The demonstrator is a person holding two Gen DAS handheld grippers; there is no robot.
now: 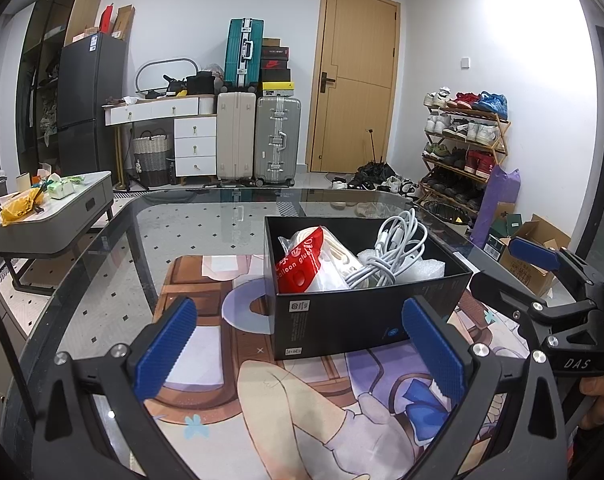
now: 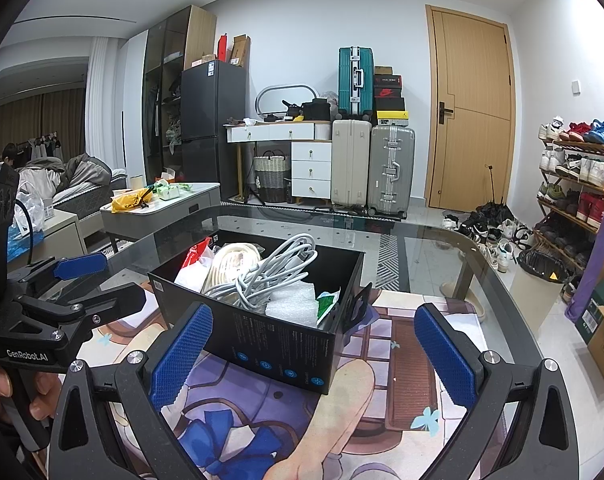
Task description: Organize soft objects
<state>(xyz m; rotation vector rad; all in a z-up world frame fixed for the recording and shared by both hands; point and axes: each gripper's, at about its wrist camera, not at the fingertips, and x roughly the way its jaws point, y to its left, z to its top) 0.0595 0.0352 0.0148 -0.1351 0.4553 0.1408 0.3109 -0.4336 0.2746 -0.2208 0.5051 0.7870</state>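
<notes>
A black open box (image 1: 334, 320) (image 2: 261, 340) stands on a printed mat (image 1: 293, 420) (image 2: 402, 368) on the glass table. Inside lie a red-and-white plastic bag (image 1: 302, 264) (image 2: 195, 264), a coiled white cable (image 1: 394, 252) (image 2: 269, 276), white foam wrap (image 1: 422, 270) (image 2: 293, 304) and a green-and-white packet (image 2: 328, 304). My left gripper (image 1: 302, 352) stands open just in front of the box, nothing between its blue pads. My right gripper (image 2: 314, 354) is open too, near the box's front corner. Each gripper shows in the other's view, at the side edge.
The glass table's rim (image 1: 101, 232) (image 2: 498, 272) curves round the mat. A low grey side table (image 1: 61, 216) with clutter stands left. Suitcases (image 1: 257, 140), white drawers (image 1: 193, 144), a wooden door (image 1: 354, 80), a shoe rack (image 1: 466, 148) and cardboard boxes (image 1: 530, 256) line the room.
</notes>
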